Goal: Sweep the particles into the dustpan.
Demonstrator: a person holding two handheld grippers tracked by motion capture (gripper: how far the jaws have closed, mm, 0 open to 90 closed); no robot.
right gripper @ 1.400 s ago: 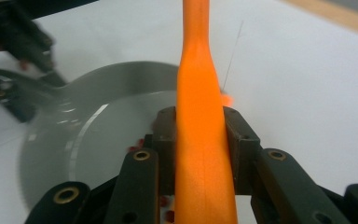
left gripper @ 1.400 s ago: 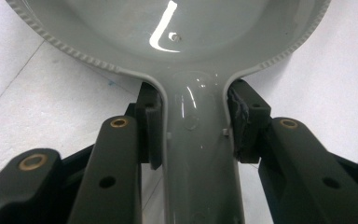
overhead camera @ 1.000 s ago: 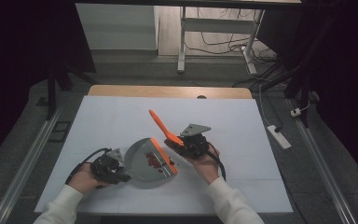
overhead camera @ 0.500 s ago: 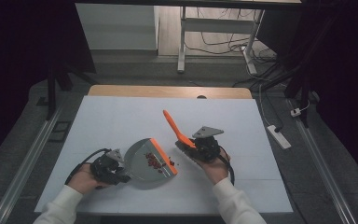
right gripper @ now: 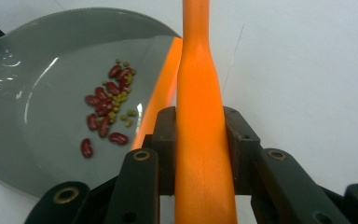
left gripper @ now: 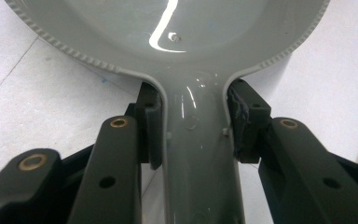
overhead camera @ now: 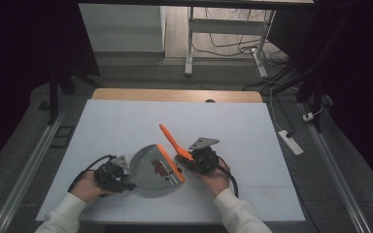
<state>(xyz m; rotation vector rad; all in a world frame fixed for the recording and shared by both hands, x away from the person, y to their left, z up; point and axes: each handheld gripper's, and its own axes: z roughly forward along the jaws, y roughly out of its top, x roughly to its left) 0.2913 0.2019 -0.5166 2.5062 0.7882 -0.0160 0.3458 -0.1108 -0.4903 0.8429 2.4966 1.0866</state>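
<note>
A grey dustpan (overhead camera: 145, 175) lies on the white table, with an orange strip (overhead camera: 171, 163) along its front edge. Red beans and small yellow-green grains (overhead camera: 161, 167) sit inside it near that edge. My left gripper (overhead camera: 125, 177) is shut on the dustpan's handle (left gripper: 198, 158), one jaw against each side. My right gripper (overhead camera: 185, 158) is shut on the orange brush handle (overhead camera: 172, 140), which slants up and to the left above the pan's front edge. In the right gripper view the brush handle (right gripper: 200, 116) runs up between the jaws, with the beans (right gripper: 106, 103) to its left in the dustpan (right gripper: 37, 84). The brush head is hidden.
The white table top (overhead camera: 126, 126) spreads wide around the pan, with a wooden edge (overhead camera: 175, 95) at the back. A white power strip (overhead camera: 289, 141) lies on the floor at the right. Table legs and cables (overhead camera: 233, 43) stand beyond.
My right gripper swung right with the brush, then came back left toward the pan's front edge and a little lower. The dustpan and the left gripper have stayed put.
</note>
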